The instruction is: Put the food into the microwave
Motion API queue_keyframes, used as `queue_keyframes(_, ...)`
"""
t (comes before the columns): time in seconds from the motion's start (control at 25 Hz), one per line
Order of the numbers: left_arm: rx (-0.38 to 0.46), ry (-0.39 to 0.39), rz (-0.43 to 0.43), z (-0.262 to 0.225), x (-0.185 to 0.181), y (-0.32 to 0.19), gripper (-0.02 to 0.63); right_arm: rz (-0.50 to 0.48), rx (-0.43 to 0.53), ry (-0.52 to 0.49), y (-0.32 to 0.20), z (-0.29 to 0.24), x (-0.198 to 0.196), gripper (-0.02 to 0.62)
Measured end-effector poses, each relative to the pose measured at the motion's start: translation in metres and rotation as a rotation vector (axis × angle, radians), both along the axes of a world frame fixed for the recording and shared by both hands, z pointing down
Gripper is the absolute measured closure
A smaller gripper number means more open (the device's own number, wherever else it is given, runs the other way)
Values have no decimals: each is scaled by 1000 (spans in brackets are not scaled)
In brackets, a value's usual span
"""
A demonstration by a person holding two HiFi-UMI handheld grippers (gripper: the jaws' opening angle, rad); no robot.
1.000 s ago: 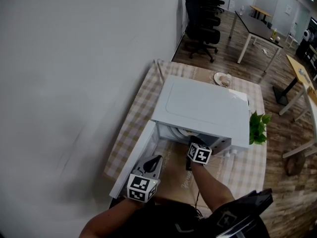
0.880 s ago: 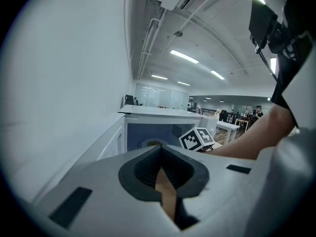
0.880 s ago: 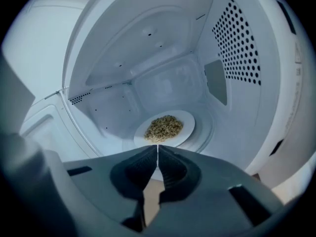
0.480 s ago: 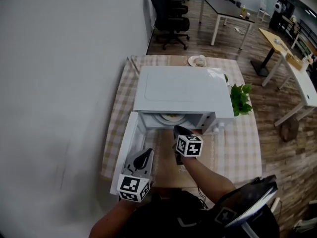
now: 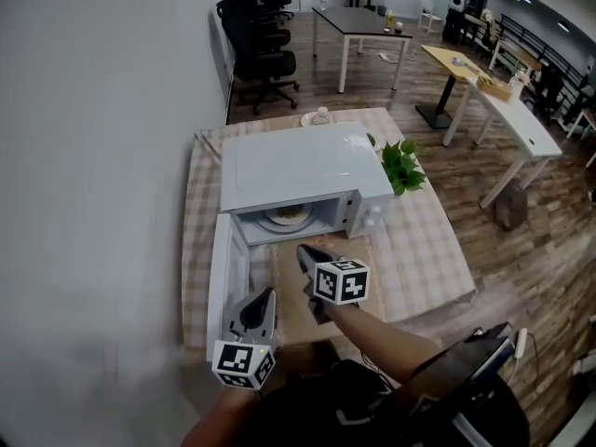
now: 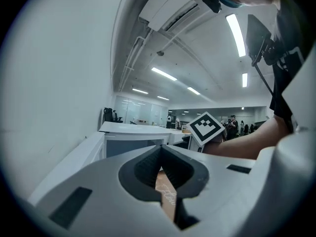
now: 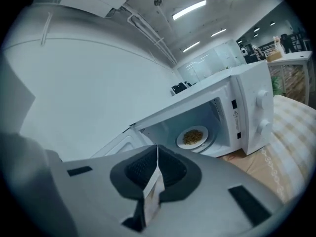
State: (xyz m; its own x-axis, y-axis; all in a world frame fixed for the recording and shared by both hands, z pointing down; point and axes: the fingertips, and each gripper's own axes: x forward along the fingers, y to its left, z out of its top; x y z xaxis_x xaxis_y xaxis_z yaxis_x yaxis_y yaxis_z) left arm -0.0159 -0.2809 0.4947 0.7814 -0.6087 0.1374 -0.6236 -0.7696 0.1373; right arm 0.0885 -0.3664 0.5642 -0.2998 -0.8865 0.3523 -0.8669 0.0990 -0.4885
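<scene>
Right gripper view: the right fingers (image 7: 173, 169) are pressed together and empty. Just ahead of them, the plate of food (image 7: 192, 137) sits inside the open microwave (image 7: 249, 107). The left fingers (image 6: 145, 169) are likewise closed on nothing, beside the swung-out door (image 5: 223, 273). Judged next: push the door's outer edge squarely shut without shifting the microwave on the counter (image 5: 419, 250).

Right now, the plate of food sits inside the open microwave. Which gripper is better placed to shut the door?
Left, probably. The left gripper sits beside the open door, hinged on that side; the right gripper is in front of the microwave opening.
</scene>
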Motion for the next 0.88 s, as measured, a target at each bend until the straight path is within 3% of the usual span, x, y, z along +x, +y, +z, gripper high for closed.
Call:
queue_keyframes(0.16,42,12,49,-17,-2,17,598,-7,57,51,26,-22,-8,581)
queue_keyframes(0.32,105,32,58,-36,-8,34,598,65,98,59,59,-34,-5,584)
queue_keyframes(0.68,97,57,127,-54,-3,50,598,84,213,123,108,-77,0,584)
queue_keyframes(0.88,82,73,116,-61,2,50,598,97,209,117,123,-83,21,586)
